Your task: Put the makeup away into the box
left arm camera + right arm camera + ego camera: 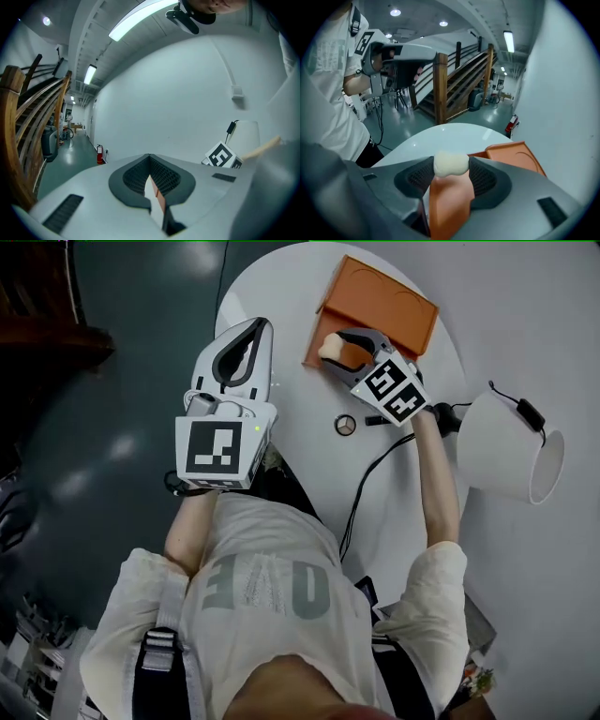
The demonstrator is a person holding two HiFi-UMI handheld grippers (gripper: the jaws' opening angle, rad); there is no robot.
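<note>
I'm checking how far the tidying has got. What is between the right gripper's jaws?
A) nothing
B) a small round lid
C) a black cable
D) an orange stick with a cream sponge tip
D: the right gripper view shows the right gripper closed on the orange stick with a cream sponge tip, close to the box.

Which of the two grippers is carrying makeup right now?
The right gripper: its jaws clamp an orange item with a cream tip, by the orange box. The left gripper's jaws sit closed, holding nothing visible.
</note>
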